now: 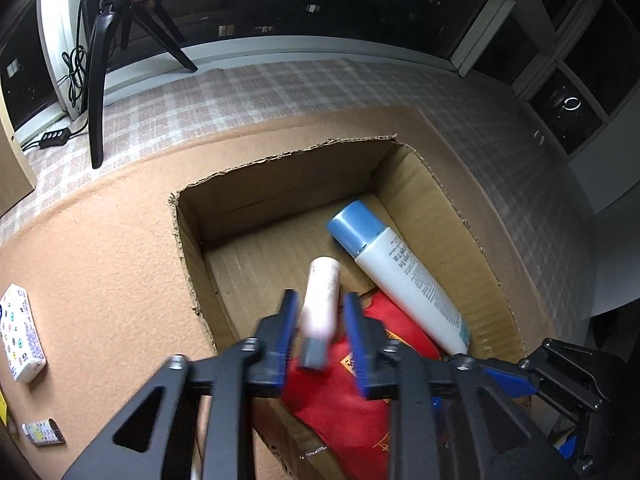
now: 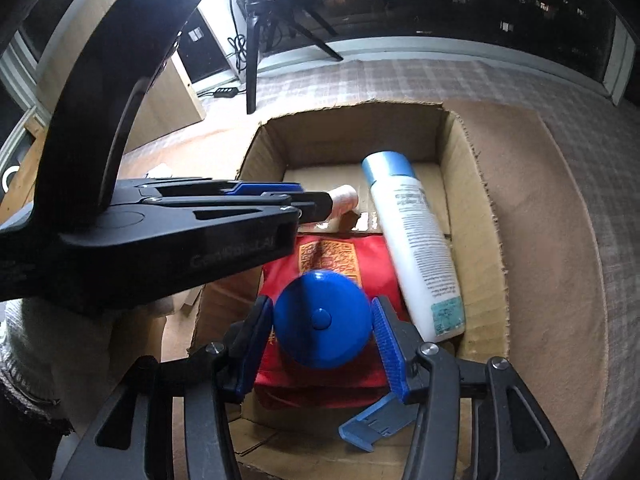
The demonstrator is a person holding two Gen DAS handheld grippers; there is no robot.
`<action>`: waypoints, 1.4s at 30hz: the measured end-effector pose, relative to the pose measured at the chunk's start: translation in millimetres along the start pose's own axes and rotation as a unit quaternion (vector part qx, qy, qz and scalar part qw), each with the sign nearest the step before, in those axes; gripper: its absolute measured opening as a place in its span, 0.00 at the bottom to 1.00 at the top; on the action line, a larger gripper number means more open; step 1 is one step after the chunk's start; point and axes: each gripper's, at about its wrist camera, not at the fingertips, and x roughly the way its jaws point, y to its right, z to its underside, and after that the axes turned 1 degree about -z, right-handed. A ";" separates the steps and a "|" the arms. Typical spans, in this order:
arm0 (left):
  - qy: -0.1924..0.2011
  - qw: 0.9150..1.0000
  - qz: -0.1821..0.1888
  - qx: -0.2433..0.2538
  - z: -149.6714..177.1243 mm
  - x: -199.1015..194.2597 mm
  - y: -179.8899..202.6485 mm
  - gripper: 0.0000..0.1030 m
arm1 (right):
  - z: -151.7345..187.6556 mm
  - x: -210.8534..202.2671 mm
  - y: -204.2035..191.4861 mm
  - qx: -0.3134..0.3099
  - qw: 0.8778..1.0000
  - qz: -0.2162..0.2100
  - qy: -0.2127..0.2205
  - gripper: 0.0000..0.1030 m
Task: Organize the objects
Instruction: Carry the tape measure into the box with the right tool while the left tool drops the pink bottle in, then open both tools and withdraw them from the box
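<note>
Pink tube [image 1: 323, 280]: one, pale, with a grey cap, blurred; it sits between the left jaws above the open box. Its long axis runs away from the left camera, grey cap nearest, rounded end towards the box's far wall.
Left gripper [image 1: 320, 297]: jaws apart, with a thin gap showing on each side of the tube.
Blue round case [image 2: 322, 318]: one, flat face with a centre button towards the right camera, over the red pouch.
Right gripper [image 2: 321, 302]: jaws clamped on the blue round case, one pad on each side.
White bottle [image 1: 408, 276]: one, lying slantwise on the box floor, blue cap towards the far wall.
Red pouch [image 2: 332, 256]: one, flat, just beside the bottle.
Cardboard box [image 1: 280, 176]: one, on the tan-covered tabletop [image 1: 112, 248].
White packets: two, well left of the box, a larger one [image 1: 22, 332] and a smaller one [image 1: 42, 433].
</note>
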 end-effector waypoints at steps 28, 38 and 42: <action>0.069 0.992 -0.050 -0.098 127.8 -155.0 -167.6 0.39 | -9.2 -23.4 -68.7 0.010 0.998 -0.057 0.040 0.51; 0.070 0.984 -0.053 -0.155 143.8 -166.4 -240.3 0.40 | -45.6 21.9 -124.3 0.001 0.995 -0.098 0.008 0.51; 0.075 0.983 -0.057 -0.158 134.2 -166.5 -253.7 0.49 | -66.3 42.5 -145.2 -0.011 0.994 -0.108 -0.006 0.51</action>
